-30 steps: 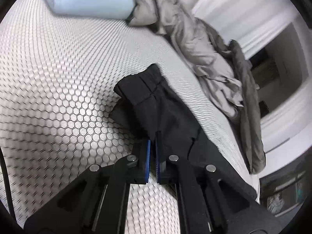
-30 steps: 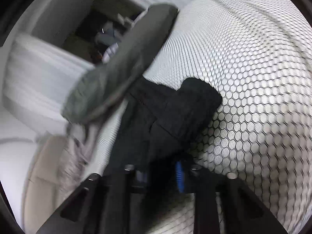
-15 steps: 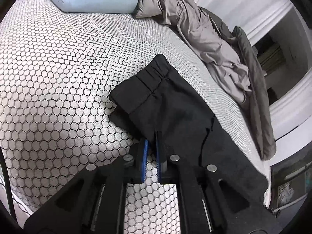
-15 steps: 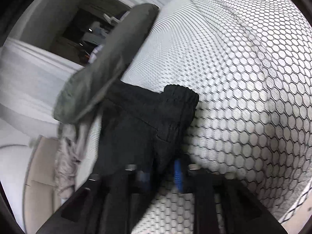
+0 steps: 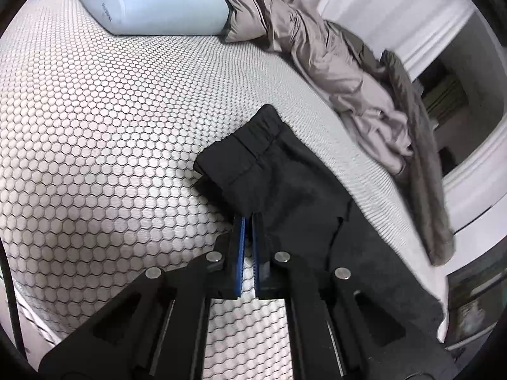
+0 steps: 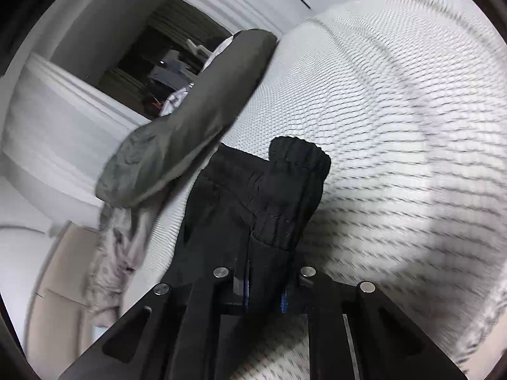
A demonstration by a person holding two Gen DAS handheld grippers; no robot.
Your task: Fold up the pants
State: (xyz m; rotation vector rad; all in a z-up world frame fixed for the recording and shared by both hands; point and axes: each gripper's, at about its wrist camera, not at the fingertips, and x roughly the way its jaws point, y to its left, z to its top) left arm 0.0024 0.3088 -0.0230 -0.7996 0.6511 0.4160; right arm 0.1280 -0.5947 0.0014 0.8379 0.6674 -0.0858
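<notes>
Black pants (image 5: 285, 186) lie on a bed with a white honeycomb-pattern cover (image 5: 104, 133); the elastic waistband points toward the pillow. My left gripper (image 5: 248, 221) is shut on the pants' near edge, with the blue pads nearly together. In the right wrist view the pants (image 6: 253, 202) are bunched, and a thick fold of cloth rises between the fingers of my right gripper (image 6: 265, 253), which is shut on it. This view is blurred by motion.
A pale blue pillow (image 5: 149, 0) lies at the head of the bed. A crumpled beige and grey duvet (image 5: 342, 60) runs along the far bed edge and also shows in the right wrist view (image 6: 190, 114). White walls and a dark recess lie beyond.
Both grippers have stayed shut on the pants. The left end has spread flatter on the bed. The right gripper has moved, and the cloth in it has bunched higher.
</notes>
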